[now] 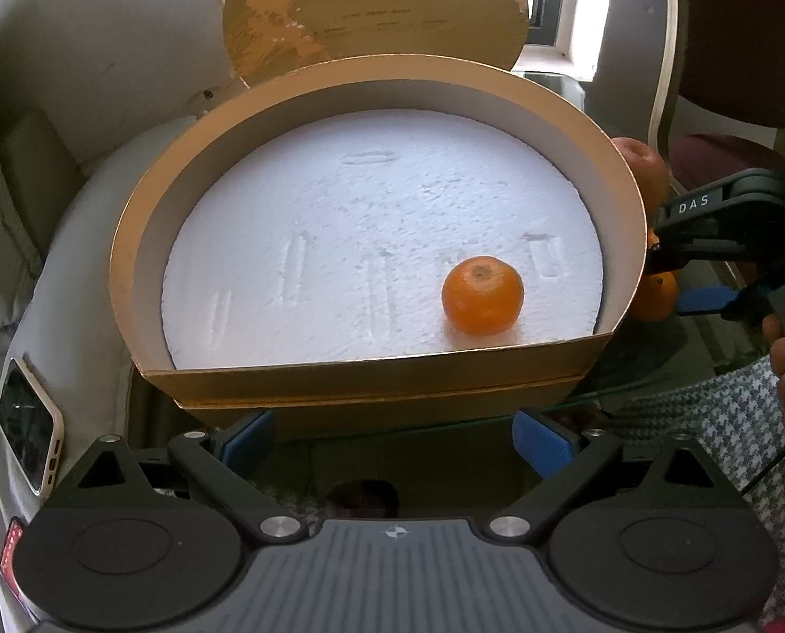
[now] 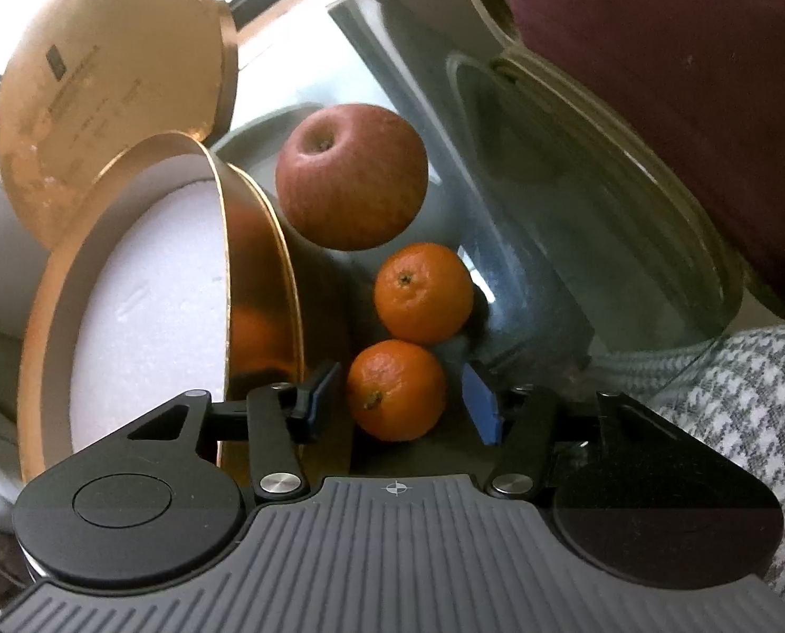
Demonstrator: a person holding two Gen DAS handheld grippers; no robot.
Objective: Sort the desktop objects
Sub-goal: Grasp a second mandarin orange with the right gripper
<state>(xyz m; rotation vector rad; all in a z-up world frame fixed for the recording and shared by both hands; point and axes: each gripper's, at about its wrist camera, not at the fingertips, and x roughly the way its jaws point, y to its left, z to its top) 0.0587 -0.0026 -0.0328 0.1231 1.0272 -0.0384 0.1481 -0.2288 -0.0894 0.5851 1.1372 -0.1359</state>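
Observation:
A gold round box [image 1: 340, 385] with white foam inside holds one tangerine [image 1: 482, 295] at its right front. My left gripper [image 1: 398, 443] is open just below the box's front wall, holding nothing. In the right wrist view the box [image 2: 266, 274] is at left. My right gripper [image 2: 403, 406] is open around the near tangerine [image 2: 395, 390], its blue pads [image 2: 479, 409] apart from the fruit. A second tangerine [image 2: 424, 293] and a red apple [image 2: 350, 176] lie beyond. The right gripper also shows in the left wrist view [image 1: 709, 264].
The box lid [image 1: 374, 10] stands upright behind the box. A phone [image 1: 28, 432] lies at left on a pale cushion. A glass tabletop edge [image 2: 630, 200], a maroon chair seat [image 2: 682, 79] and houndstooth cloth [image 2: 735, 406] are at right.

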